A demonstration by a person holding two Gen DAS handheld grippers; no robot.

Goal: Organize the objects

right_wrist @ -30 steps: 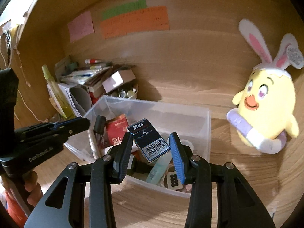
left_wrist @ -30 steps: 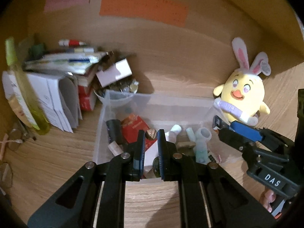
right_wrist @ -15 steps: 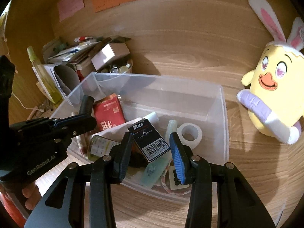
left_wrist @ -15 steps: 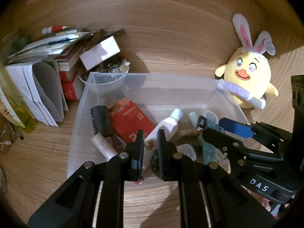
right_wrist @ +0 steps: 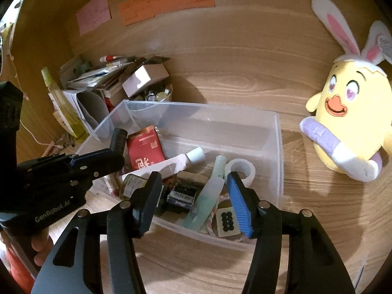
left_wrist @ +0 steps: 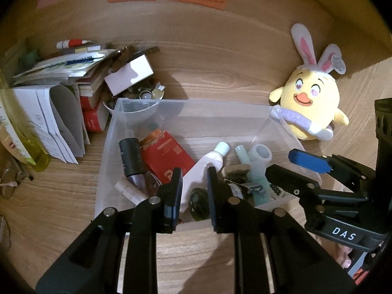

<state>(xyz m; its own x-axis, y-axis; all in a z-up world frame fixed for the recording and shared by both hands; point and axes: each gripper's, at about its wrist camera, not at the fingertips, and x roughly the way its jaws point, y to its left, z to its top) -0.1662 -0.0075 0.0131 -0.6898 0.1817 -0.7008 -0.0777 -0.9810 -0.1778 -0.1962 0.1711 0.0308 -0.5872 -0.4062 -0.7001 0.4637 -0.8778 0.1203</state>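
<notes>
A clear plastic bin point(left_wrist: 196, 103) point(right_wrist: 201, 106) sits on the wooden desk and holds several small items. Among them are a red packet point(left_wrist: 166, 156), a white tube point(right_wrist: 176, 164), a tape roll point(right_wrist: 241, 169) and a black cylinder point(left_wrist: 129, 156). My right gripper point(right_wrist: 193, 183) hovers over the bin's near side. Its jaws are opening with nothing between them. The dark blue Max box point(right_wrist: 182, 194) lies in the bin below them. My left gripper point(left_wrist: 194, 188) hangs over the bin's near left part. Its jaws are opening a little and are empty, with a dark jar point(left_wrist: 198, 203) underneath.
A yellow chick plush point(right_wrist: 350, 122) with bunny ears stands right of the bin. A pile of books and papers point(left_wrist: 61, 73), a white bowl point(left_wrist: 142, 98) of small bits and a yellow-green bottle point(left_wrist: 22, 132) crowd the left. A hand point(right_wrist: 41, 242) grips the left tool.
The right gripper let go of the Max box, which dropped into the bin, and its jaws widened. The left jaws parted slightly. Both views tilted down over the bin.
</notes>
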